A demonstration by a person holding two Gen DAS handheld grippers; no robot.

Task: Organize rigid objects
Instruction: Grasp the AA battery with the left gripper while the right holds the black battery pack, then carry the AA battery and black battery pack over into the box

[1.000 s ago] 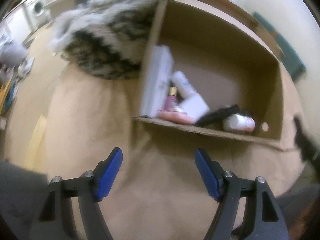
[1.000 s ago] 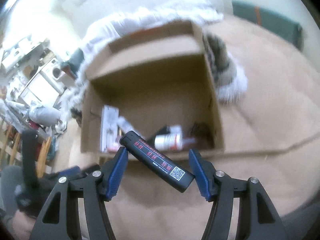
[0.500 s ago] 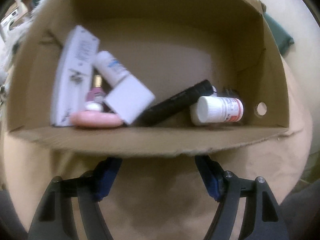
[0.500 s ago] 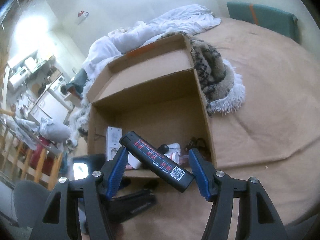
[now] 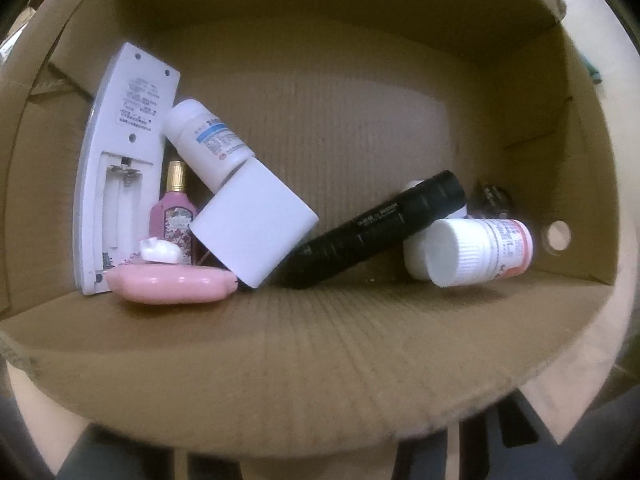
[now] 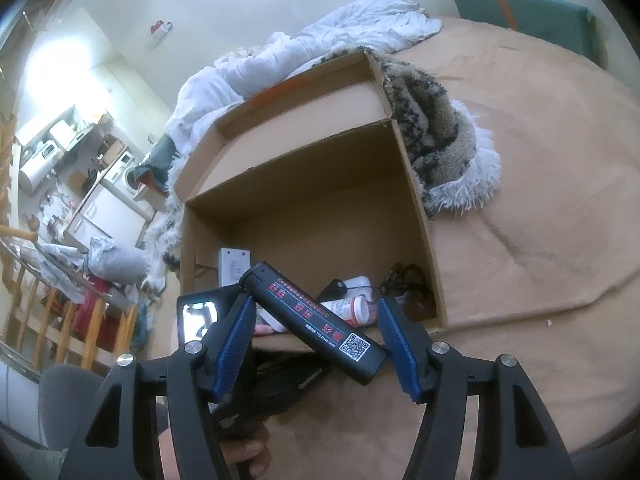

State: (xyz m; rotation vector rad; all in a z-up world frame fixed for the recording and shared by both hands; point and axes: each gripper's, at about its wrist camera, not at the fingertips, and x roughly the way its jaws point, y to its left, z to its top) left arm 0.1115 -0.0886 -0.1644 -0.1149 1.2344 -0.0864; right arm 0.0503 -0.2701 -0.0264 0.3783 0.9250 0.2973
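Observation:
An open cardboard box (image 5: 320, 360) lies on a tan bedcover. Inside it are a white remote (image 5: 124, 168), a white pill bottle (image 5: 208, 136), a pink perfume bottle (image 5: 174, 216), a pink case (image 5: 172, 284), a white block (image 5: 256, 228), a black torch (image 5: 380, 228) and a red-labelled bottle (image 5: 476, 252). My left gripper (image 6: 200, 316) is at the box's front wall. Its jaws are closing, and the wall hides its fingertips, so only dark finger parts (image 5: 508, 428) show. In front of the box my right gripper (image 6: 316, 308) is shut on a black lighter (image 6: 316, 320), held slantwise.
A shaggy patterned throw (image 6: 440, 136) lies against the box's right side and white bedding (image 6: 320, 48) lies behind it. A green cushion (image 6: 520, 12) sits at the far right. A hand (image 6: 244, 452) shows below the right gripper. A cluttered room lies beyond on the left.
My left gripper has moved forward and down to the box's front wall, and its blue pads have gone out of sight behind it. The right gripper still holds the lighter.

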